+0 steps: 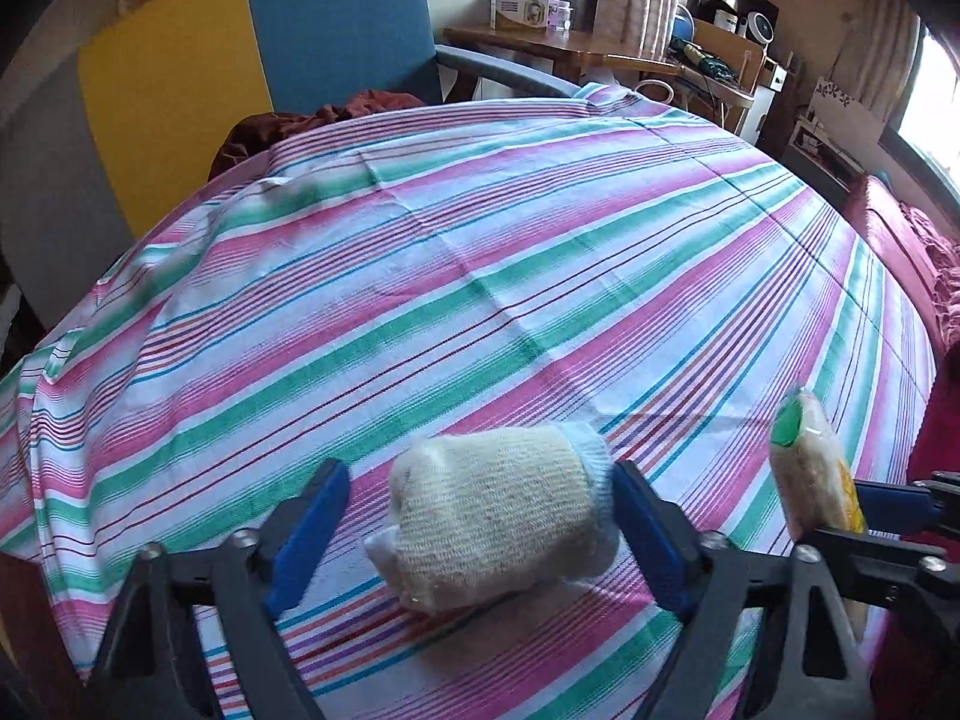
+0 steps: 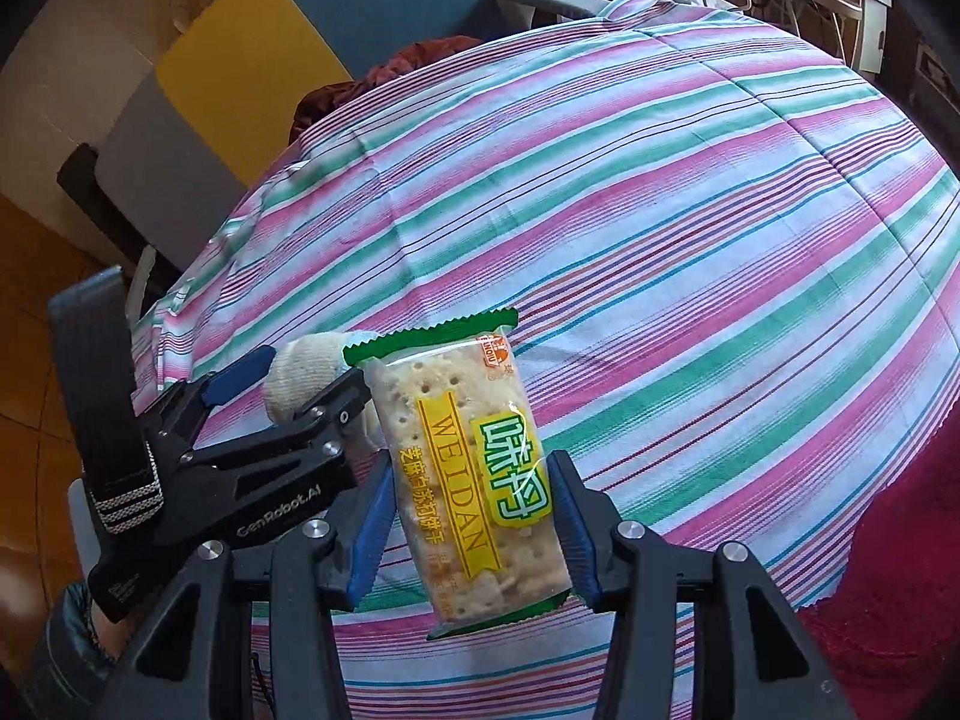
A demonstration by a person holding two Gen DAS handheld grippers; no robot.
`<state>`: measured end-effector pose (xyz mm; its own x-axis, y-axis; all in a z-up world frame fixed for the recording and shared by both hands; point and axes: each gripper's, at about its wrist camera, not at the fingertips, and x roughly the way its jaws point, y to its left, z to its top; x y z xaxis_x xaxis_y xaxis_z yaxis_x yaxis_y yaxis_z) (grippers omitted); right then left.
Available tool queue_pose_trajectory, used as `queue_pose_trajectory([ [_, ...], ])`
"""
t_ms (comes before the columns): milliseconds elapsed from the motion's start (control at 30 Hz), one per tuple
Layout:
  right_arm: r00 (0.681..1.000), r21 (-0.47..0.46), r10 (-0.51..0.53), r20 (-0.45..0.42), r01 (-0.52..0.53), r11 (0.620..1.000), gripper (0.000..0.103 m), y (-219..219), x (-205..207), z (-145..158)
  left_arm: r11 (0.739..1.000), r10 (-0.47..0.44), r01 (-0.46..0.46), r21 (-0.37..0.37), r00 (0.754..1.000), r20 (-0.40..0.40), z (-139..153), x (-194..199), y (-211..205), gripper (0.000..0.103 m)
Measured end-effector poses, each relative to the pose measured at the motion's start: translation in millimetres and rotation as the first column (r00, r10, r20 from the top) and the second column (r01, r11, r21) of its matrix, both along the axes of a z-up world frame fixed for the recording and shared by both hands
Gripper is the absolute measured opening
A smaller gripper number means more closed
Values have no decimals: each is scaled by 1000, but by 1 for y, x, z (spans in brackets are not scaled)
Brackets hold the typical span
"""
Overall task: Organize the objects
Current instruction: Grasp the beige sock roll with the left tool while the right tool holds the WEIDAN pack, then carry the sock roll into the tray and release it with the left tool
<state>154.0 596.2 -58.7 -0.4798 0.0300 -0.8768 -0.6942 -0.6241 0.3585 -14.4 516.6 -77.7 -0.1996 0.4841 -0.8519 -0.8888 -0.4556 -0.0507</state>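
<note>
A rolled cream sock [image 1: 498,528] with a pale blue cuff lies on the striped cloth [image 1: 480,252]. It sits between the blue pads of my left gripper [image 1: 480,471]. The right-hand pad touches the cuff, and a strip of cloth shows between the left-hand pad and the roll. In the right wrist view my right gripper [image 2: 474,480] is shut on a packet of crackers [image 2: 462,450] with green ends and a yellow band, held upright above the cloth. The left gripper [image 2: 309,369] and the sock [image 2: 300,372] sit just left of the packet. The packet [image 1: 810,474] shows at the right edge of the left wrist view.
The striped cloth [image 2: 660,210] covers a wide surface ahead of both grippers. Behind it stand a blue and yellow chair [image 1: 336,18], a heap of dark red fabric [image 1: 372,105] and a wooden table [image 1: 540,48] with a box. Dark red bedding [image 1: 900,252] lies on the right.
</note>
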Motion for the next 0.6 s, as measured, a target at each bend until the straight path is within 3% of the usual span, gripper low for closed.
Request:
queue_pose_trajectory([
  [100,1000,-1,5,7,-5,1000,50,0,0,0,1000,14,-14,17,1000,-20,2,2,-13,67],
  [300,998,-4,48,39,-48,999,50,-3,-11,-4,992,105,-105,63,994,14,22,2,-67,68],
  [600,985,-11,125,115,-125,992,50,-13,-23,-13,967,235,-229,114,971,-36,52,13,-151,68],
])
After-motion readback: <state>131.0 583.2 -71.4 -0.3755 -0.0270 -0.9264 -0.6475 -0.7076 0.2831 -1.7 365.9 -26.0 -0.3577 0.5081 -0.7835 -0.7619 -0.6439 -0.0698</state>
